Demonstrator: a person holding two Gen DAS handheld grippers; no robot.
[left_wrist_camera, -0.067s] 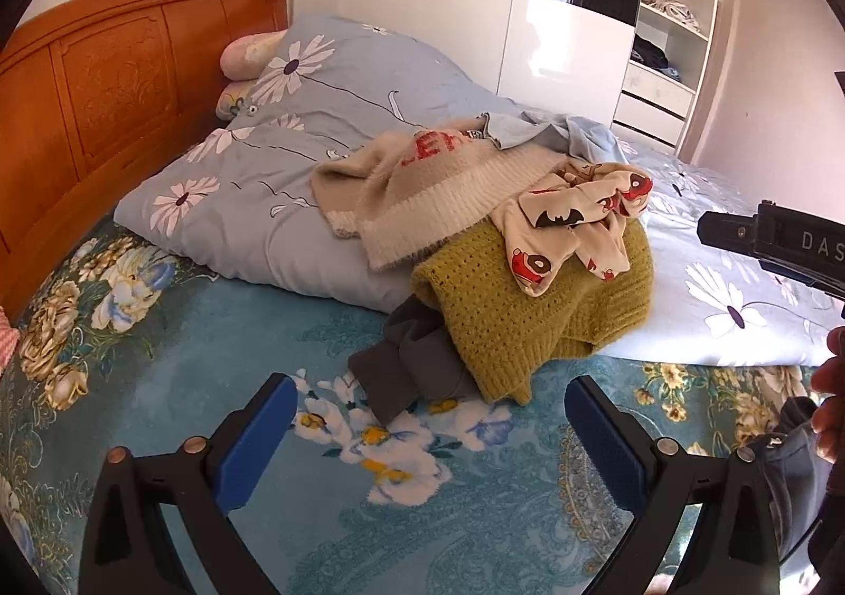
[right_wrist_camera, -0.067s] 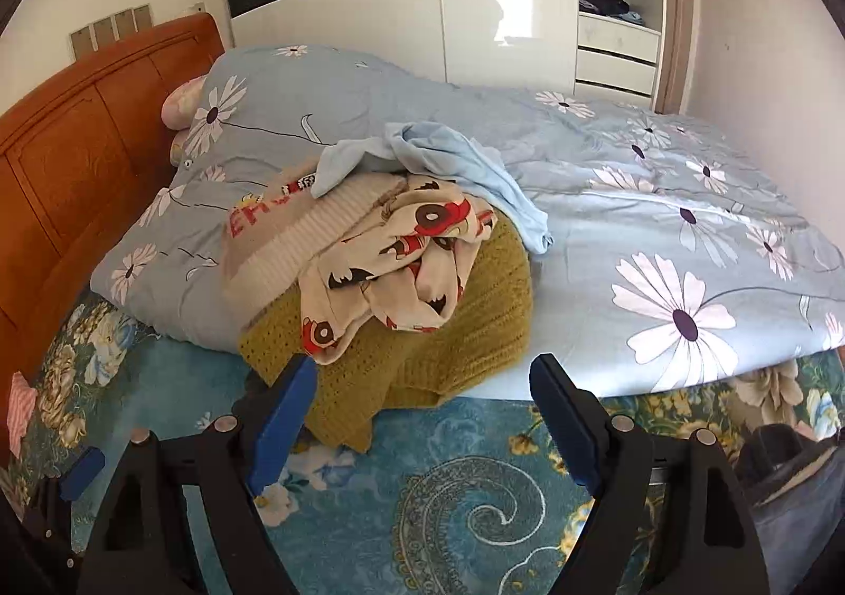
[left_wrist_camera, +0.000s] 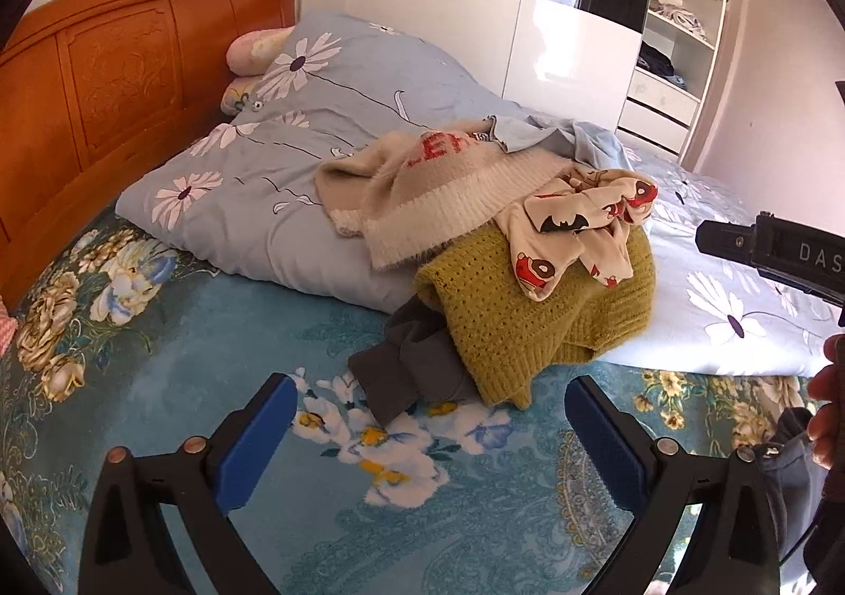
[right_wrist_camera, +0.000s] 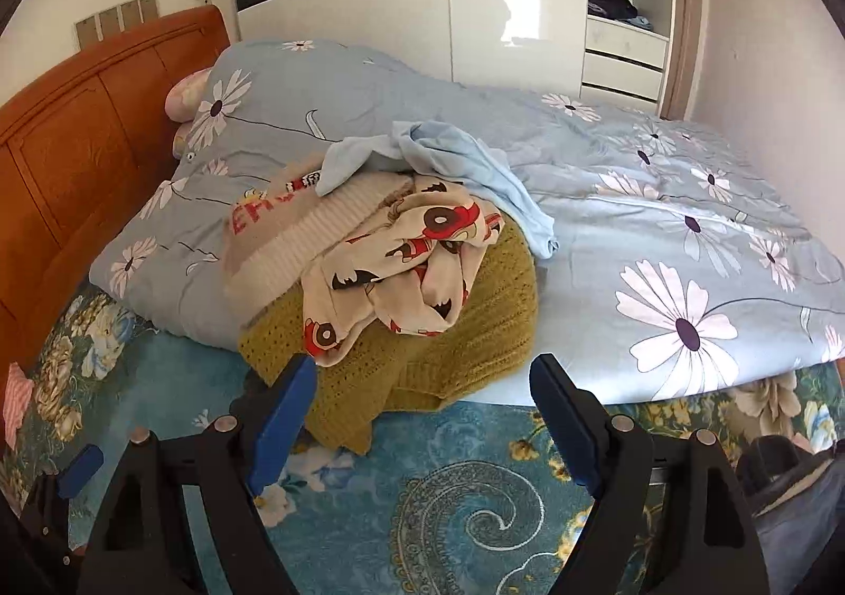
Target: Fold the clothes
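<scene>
A heap of clothes lies on the bed. A mustard knit sweater (left_wrist_camera: pixel 533 315) (right_wrist_camera: pixel 433 331) is at its base, with a cream print garment with bats and cars (left_wrist_camera: pixel 581 230) (right_wrist_camera: pixel 406 257) on top. A beige fuzzy sweater with red letters (left_wrist_camera: pixel 438 183) (right_wrist_camera: pixel 280 230) lies to the left, a light blue garment (right_wrist_camera: pixel 465 162) behind, and a dark grey garment (left_wrist_camera: pixel 412 368) sticks out at the front. My left gripper (left_wrist_camera: pixel 430 431) is open and empty, just short of the grey garment. My right gripper (right_wrist_camera: pixel 422 405) is open and empty at the mustard sweater's front edge.
The bed has a teal floral sheet (left_wrist_camera: pixel 185 384) and a blue daisy quilt (right_wrist_camera: pixel 686 236) under and behind the heap. An orange wooden headboard (left_wrist_camera: pixel 105 83) stands at the left. A white wardrobe with open shelves (left_wrist_camera: pixel 676 40) stands behind. The right gripper's body (left_wrist_camera: pixel 781 252) shows at the left view's right edge.
</scene>
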